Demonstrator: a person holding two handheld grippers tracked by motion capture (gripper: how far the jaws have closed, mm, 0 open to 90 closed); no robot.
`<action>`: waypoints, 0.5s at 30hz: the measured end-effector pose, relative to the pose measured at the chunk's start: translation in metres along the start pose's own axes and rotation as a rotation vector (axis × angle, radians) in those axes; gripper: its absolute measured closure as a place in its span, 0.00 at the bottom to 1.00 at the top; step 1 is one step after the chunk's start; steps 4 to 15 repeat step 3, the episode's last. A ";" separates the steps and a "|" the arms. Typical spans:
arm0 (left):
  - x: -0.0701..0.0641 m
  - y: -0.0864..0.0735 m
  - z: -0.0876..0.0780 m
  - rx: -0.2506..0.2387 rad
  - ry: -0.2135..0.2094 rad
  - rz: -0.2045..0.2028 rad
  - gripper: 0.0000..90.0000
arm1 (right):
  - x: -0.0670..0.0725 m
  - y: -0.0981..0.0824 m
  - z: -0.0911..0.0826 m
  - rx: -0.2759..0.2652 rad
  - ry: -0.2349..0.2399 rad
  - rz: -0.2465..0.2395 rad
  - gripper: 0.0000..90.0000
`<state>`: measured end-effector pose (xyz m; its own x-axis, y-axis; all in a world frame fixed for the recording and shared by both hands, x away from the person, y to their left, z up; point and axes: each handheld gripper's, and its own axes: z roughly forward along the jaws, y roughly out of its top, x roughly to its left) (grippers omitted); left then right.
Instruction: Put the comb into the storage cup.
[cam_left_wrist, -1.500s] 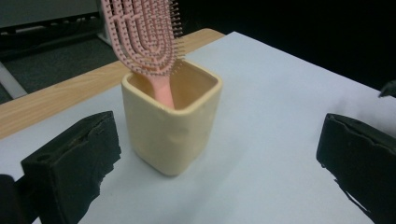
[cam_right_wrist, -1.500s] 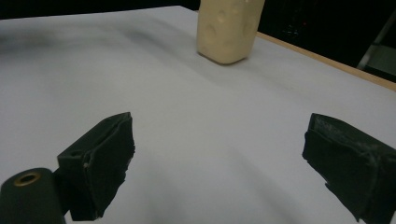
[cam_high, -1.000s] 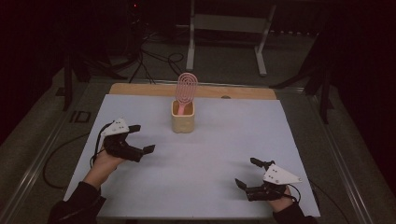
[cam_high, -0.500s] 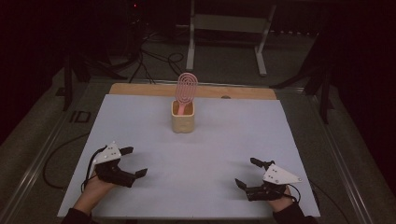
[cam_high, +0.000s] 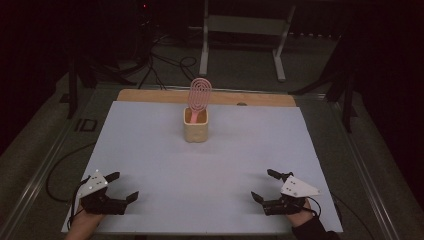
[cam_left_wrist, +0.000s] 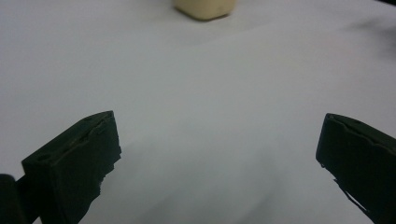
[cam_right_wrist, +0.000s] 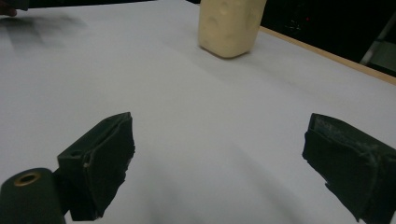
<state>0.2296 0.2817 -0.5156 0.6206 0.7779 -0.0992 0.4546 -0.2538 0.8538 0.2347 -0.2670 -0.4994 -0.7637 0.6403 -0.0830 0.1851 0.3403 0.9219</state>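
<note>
A cream holder (cam_high: 196, 126) stands upright at the far middle of the white table cover (cam_high: 210, 165), with a pink slotted spatula (cam_high: 199, 97) sticking up out of it. My left gripper (cam_high: 122, 186) rests near the front left corner, open, nothing between its jaws. My right gripper (cam_high: 264, 185) lies near the front right edge, open and empty too. The left gripper view has the holder's base (cam_left_wrist: 204, 8) far ahead beyond wide-apart jaws. In the right gripper view the holder (cam_right_wrist: 229, 25) stands ahead, slightly left of centre.
A wooden board edge (cam_high: 210, 96) runs along the table's far side. Beyond it stand a metal stand (cam_high: 240, 35) and loose cables (cam_high: 160, 62) on the floor. A cable (cam_high: 60, 170) trails off the left edge.
My left gripper has pulled back toward the front left corner of the table. The right gripper has stayed where it was. The holder and spatula have not moved.
</note>
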 end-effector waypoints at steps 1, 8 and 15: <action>0.000 -0.001 0.000 0.001 0.015 0.001 0.00 | 0.000 0.000 0.000 -0.001 0.000 -0.001 0.09; 0.001 -0.001 0.000 0.006 0.031 -0.001 0.00 | -0.001 0.000 0.000 -0.001 -0.001 0.004 0.09; 0.001 -0.001 0.000 0.006 0.031 -0.001 0.00 | -0.001 0.000 0.000 -0.001 -0.001 0.004 0.09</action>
